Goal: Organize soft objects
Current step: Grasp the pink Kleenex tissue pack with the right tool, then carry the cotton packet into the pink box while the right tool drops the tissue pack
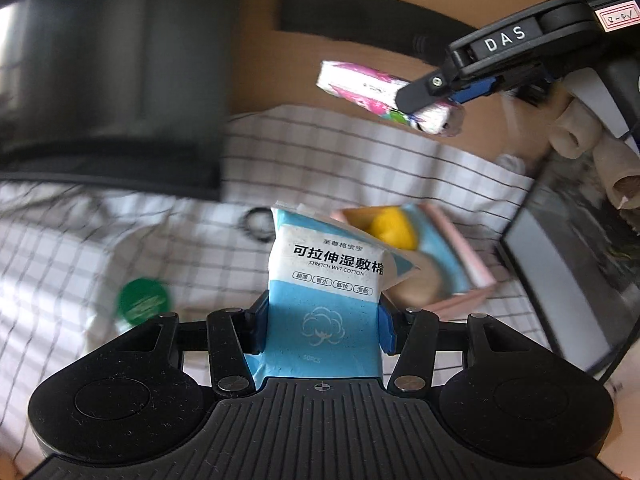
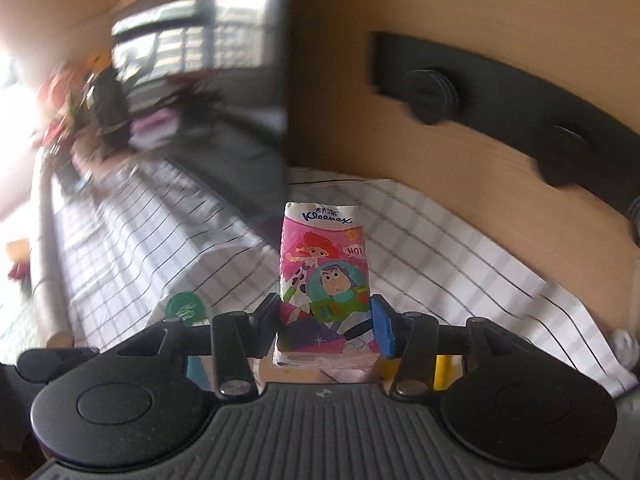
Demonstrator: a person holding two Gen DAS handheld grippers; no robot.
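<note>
My left gripper [image 1: 323,322] is shut on a blue and white pack of stretch wet cotton [image 1: 328,280] and holds it upright above the checked cloth [image 1: 100,240]. My right gripper [image 2: 325,322] is shut on a pink Kleenex tissue pack [image 2: 325,264] with cartoon figures. In the left wrist view the right gripper [image 1: 430,98] hangs at the upper right with that tissue pack [image 1: 360,88] in the air above the cloth. A pink open box [image 1: 460,256] behind the cotton pack holds a yellow soft thing [image 1: 390,226] and a blue item.
A green round lid [image 1: 142,300] lies on the cloth at the left; it also shows in the right wrist view [image 2: 185,306]. A black hair tie [image 1: 256,224] lies near the middle. A dark screen [image 1: 112,80] stands at the back left, a framed panel [image 1: 576,248] at the right.
</note>
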